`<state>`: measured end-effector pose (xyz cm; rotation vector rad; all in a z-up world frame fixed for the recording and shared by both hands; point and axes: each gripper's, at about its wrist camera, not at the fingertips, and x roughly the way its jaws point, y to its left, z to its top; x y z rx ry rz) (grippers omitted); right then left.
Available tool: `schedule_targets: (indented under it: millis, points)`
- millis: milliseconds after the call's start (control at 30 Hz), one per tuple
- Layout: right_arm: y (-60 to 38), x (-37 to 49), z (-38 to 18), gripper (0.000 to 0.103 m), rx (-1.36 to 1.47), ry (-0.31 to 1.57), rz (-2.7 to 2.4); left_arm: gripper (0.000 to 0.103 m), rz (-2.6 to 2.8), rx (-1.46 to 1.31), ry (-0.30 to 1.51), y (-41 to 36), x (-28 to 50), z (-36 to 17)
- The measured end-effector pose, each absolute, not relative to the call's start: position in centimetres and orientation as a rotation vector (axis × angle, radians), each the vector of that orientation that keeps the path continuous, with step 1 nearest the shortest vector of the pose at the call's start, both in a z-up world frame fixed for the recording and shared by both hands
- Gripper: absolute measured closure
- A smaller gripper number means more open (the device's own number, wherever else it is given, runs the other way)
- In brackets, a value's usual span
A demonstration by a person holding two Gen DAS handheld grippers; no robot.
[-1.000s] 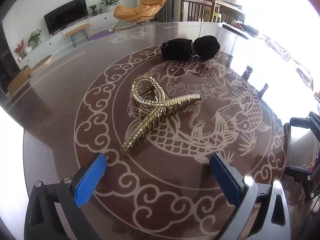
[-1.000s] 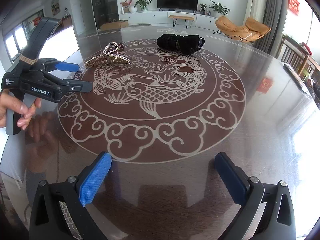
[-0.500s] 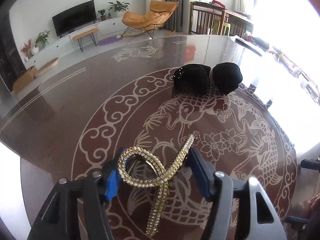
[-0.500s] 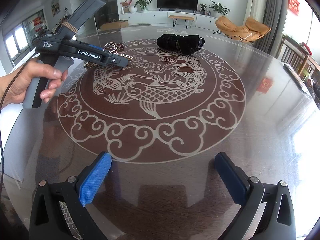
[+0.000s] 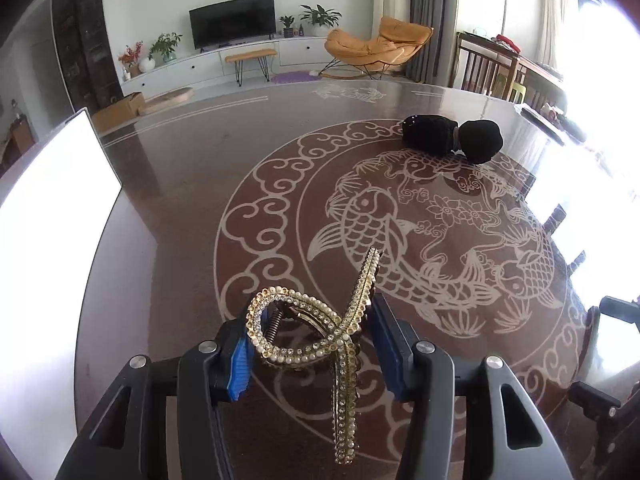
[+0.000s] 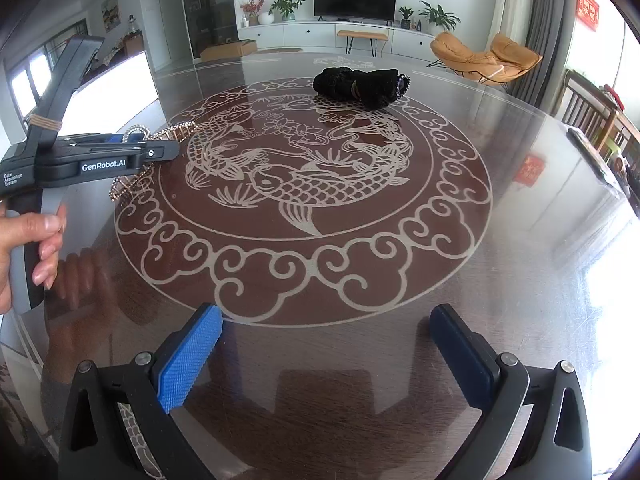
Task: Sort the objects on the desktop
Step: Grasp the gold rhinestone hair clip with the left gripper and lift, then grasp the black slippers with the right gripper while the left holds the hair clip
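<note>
Because the gold hair clip [image 5: 320,340] is light, rigid and bead-studded, it looks prone to slip or twist; the left claw [image 5: 312,350] grips it at the looped spring end, its prong hanging below. Well ahead lies a soft black scrunchie [image 5: 452,140] on the counter [image 5: 180,200]. The right claw [image 6: 326,360] hovers spread wide, holding nothing.

hair claw [image 6: 154,148] half hidden behind left tongs [image 6: 160,155]

My two wrist views look low across the round brown fish-patterned table [image 5: 192,208], sharing its black fabric bundle [image 6: 360,84].
</note>
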<state>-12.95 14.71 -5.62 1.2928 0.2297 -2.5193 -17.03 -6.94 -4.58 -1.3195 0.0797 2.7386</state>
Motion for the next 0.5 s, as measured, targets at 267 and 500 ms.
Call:
schedule_targets:
  millis: [267, 500]
  points:
    - [12.3, -23.5, -1.9, 0.0, 1.141, 0.578, -2.422, 0.051, 2.739, -1.321, 0.083, -6.9, -17.0, -4.7]
    - [8.5, -36.2, -3.3, 0.0, 1.342, 0.651, -2.326, 0.051, 2.738, -1.321, 0.08, -7.0, -17.0, -4.7]
